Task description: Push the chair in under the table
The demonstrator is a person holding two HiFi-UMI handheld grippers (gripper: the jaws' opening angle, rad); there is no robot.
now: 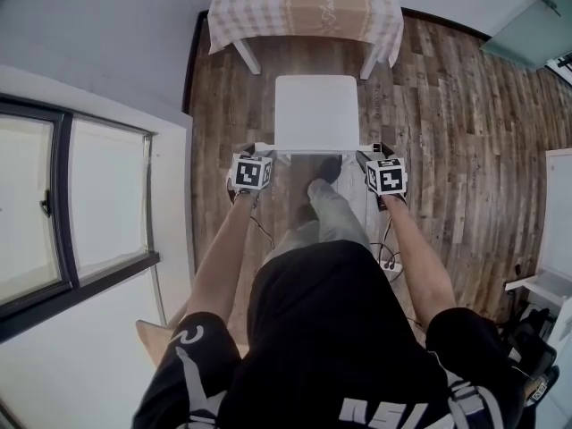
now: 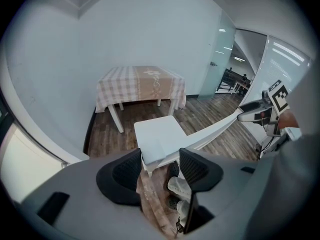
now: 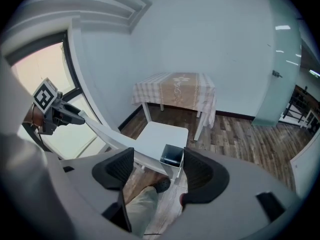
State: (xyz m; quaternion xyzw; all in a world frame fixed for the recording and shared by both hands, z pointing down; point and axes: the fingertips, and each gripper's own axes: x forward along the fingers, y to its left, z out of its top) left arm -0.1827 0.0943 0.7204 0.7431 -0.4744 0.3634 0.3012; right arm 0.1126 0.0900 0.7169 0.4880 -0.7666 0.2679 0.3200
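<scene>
**A:** Chair (image 1: pixel 315 114) position?

**B:** On the wooden floor (image 1: pixel 429 105), seat facing the table (image 1: pixel 268 12), just short of its near edge and not under the top.

**A:** Grippers?

**B:** The left gripper (image 1: pixel 251 150) straddles the left end of the backrest rail (image 1: pixel 295 149), and the right gripper (image 1: pixel 372 153) straddles the right end. Both sets of jaws stand wide apart, and neither is clamped on the rail.

left hand-held gripper (image 1: pixel 254 152), right hand-held gripper (image 1: pixel 375 153), jaws apart

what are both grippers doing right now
Left gripper: open, white chair's top rail between jaws.
Right gripper: open around the rail's other end.
</scene>
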